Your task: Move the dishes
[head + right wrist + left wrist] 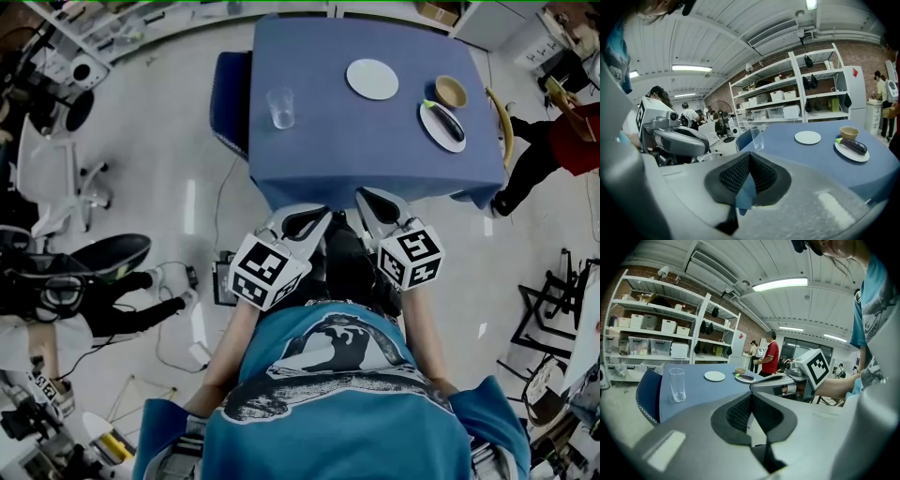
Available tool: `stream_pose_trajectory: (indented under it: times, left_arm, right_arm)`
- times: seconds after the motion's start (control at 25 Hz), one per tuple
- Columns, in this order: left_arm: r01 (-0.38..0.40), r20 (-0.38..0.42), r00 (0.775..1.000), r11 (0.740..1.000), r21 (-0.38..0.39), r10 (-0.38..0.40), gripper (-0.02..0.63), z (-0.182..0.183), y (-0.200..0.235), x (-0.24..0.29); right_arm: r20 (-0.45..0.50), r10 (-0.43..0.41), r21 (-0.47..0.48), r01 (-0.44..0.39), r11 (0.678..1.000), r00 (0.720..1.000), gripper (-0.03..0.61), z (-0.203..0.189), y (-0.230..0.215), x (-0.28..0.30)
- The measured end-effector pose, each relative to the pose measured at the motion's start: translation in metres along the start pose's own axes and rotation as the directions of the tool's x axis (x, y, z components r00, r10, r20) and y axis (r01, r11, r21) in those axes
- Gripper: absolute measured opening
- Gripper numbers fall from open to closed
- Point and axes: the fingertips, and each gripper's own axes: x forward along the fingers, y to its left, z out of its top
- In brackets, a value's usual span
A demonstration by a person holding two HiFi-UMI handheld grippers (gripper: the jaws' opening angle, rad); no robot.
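Note:
A table under a blue cloth (375,159) carries a clear drinking glass (279,107) at the left, a white plate (372,79) at the back, a tan bowl (451,91), and a plate bearing a dark eggplant (442,125) at the right. Both grippers hover side by side just short of the table's near edge, away from all dishes. My left gripper (317,218) (751,397) has its jaws together with nothing held. My right gripper (371,199) (749,157) is likewise shut and empty. From the right gripper view the glass (756,138), plate (807,137) and bowl (849,132) lie ahead.
A blue chair (230,98) stands at the table's left side and a wooden chair (502,117) at its right. A person in red (572,131) stands by the right corner. Office chairs (56,169) and cables crowd the floor on the left. Shelves (656,338) line the wall.

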Motion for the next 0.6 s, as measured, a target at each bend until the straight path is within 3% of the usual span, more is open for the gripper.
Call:
stream_pose_trajectory:
  times: [0.6]
  left_arm:
    - [0.026, 0.002, 1.000, 0.999, 0.030, -0.026, 0.012, 0.007, -0.016, 0.008]
  right_arm:
    - [0.013, 0.003, -0.016, -0.002, 1.000, 1.000, 0.002, 0.000, -0.001, -0.014]
